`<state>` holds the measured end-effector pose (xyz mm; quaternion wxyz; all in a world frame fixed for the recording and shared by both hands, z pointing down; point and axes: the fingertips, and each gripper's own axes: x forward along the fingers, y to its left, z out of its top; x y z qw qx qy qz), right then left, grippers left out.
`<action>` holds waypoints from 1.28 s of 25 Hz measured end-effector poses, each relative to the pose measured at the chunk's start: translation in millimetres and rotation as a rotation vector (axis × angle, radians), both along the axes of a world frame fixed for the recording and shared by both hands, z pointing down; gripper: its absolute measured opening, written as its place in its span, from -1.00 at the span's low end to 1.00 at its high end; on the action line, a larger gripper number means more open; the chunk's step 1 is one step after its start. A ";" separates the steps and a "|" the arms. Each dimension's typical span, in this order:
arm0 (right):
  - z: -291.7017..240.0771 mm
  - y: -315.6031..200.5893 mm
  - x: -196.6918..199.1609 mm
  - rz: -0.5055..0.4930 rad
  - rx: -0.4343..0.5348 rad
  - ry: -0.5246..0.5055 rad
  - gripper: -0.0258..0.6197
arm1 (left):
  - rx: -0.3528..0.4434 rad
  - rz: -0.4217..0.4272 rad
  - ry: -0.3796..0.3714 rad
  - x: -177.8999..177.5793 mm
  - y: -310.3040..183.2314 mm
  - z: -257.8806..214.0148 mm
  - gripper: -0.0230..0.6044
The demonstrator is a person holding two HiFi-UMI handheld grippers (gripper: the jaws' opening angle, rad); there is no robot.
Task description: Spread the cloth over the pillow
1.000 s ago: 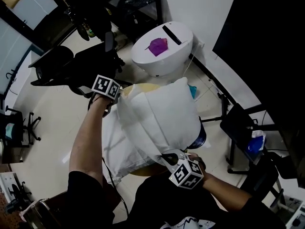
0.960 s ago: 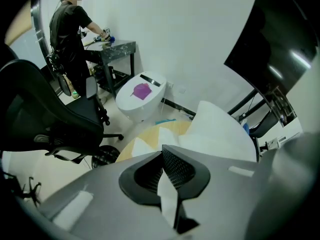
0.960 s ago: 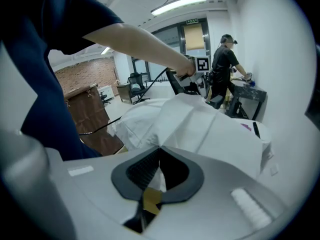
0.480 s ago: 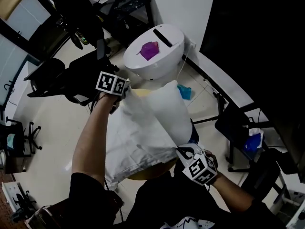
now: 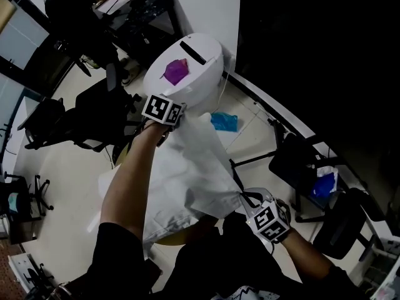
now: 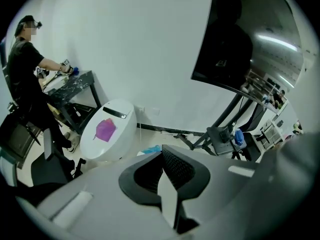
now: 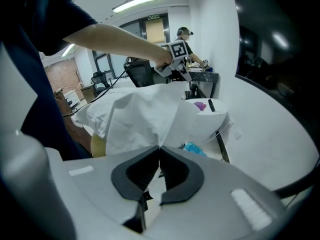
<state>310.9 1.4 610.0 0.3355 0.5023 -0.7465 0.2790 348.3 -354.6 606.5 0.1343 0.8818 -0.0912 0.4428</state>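
Since earlier frames: both hands shifted right in head view; cloth (image 5: pixel 190 167) pulled from puffed bulk into taut sheet.
- Left gripper (image 5: pixel 177 120), right gripper (image 5: pixel 247 199): each clamped on cloth edge.
- Cloth in air above pillow (image 5: pixel 164 220).
- Step: stretching.
- Next, probably: lower evenly, centred.
- Yellowish round table (image 5: pixel 187 232) beneath; pale floor (image 5: pixel 62 167); white bin (image 5: pixel 184 74); office chairs (image 5: pixel 87 117).

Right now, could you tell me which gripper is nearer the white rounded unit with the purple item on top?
Left. The left gripper, shut on the cloth, is right beside the white rounded unit; the right gripper, also gripping it, is back near the person's torso.
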 end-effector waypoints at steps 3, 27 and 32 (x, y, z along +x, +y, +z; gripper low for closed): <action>13.3 6.8 26.3 0.040 -0.030 0.007 -0.88 | 0.001 0.034 0.004 33.4 8.1 10.6 -0.92; 128.8 24.1 66.6 0.025 -0.210 -0.051 -0.88 | 0.085 0.214 -0.235 103.3 38.8 135.9 -0.92; 141.1 20.2 61.8 -0.003 -0.239 -0.047 -0.88 | 0.110 0.224 -0.235 104.4 36.9 144.5 -0.92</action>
